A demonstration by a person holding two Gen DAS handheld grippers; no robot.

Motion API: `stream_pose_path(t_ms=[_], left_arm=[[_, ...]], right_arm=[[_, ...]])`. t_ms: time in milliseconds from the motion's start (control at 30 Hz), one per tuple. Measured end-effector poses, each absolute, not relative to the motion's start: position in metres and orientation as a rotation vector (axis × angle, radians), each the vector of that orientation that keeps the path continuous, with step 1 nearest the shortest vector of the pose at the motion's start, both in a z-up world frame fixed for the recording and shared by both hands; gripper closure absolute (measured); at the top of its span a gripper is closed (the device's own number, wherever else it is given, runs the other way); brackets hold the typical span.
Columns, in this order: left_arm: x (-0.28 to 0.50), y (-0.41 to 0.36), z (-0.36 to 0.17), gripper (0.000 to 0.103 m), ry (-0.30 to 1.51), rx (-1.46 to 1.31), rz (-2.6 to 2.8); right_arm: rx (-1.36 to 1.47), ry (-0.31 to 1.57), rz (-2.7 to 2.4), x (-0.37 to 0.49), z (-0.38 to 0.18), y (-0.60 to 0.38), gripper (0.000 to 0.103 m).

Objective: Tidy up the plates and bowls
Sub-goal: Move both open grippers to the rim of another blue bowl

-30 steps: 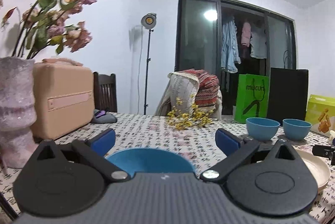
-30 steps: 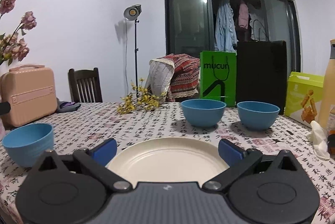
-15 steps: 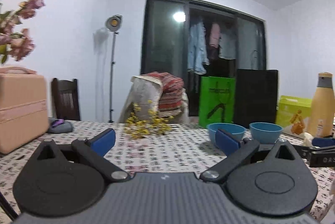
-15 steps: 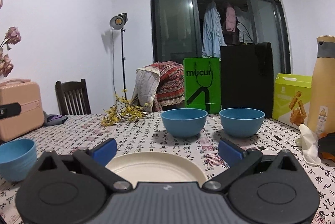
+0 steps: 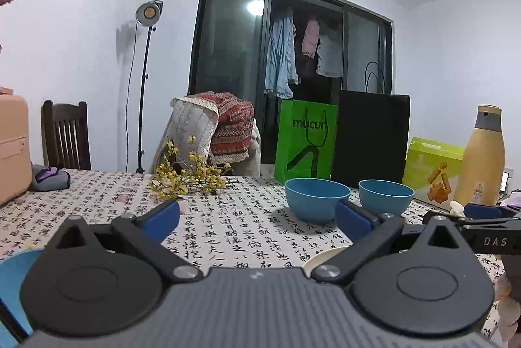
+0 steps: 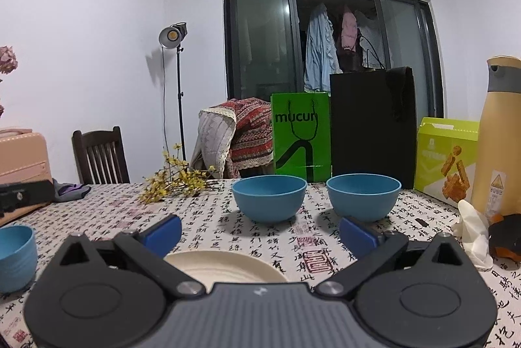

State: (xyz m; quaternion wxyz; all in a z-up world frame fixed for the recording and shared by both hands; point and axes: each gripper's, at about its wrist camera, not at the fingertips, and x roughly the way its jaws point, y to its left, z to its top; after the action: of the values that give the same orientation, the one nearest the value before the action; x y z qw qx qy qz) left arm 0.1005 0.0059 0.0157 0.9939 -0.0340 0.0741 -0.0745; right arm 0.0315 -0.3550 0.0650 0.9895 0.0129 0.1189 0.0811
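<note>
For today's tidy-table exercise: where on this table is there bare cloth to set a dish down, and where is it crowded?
Bare cloth lies between the yellow flower sprig, the cream plate and the left blue bowl. The far right is crowded: green box, tan bottle, white glove. Both grippers are open, empty.

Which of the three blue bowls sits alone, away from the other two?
The blue bowl at the table's left edge; the other two bowls stand side by side before the bags.

You have two blue bowls (image 6: 269,198) on a tabletop (image 6: 211,227) whose white cloth is printed with black calligraphy and red seals. Your cream plate (image 6: 224,266) sits nearest. Each hand-held gripper (image 6: 260,234) is black with blue pads (image 6: 162,232). Behind: a green bag (image 6: 301,136), a black bag (image 6: 373,126).
</note>
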Motion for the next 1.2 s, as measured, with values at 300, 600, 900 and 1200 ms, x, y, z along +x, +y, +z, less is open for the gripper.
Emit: stream_pose_path(t_ms=[300, 600, 900, 1200], left_arm=[[0.128, -0.007, 0.025, 0.000, 0.217, -0.085, -0.164], [0.165, -0.011, 0.047, 0.000, 0.289, -0.112, -0.151], [0.204, -0.026, 0.073, 0.000, 0.350, -0.129, -0.124], [0.253, -0.037, 0.102, 0.000, 0.438, -0.132, -0.113]], right_arm=[[0.049, 0.225, 0.138, 0.054, 0.076, -0.369, 0.000], [0.066, 0.250, 0.117, 0.089, 0.096, -0.383, 0.000], [0.090, 0.302, 0.106, 0.140, 0.124, -0.389, 0.000], [0.100, 0.344, 0.097, 0.186, 0.144, -0.377, 0.000]])
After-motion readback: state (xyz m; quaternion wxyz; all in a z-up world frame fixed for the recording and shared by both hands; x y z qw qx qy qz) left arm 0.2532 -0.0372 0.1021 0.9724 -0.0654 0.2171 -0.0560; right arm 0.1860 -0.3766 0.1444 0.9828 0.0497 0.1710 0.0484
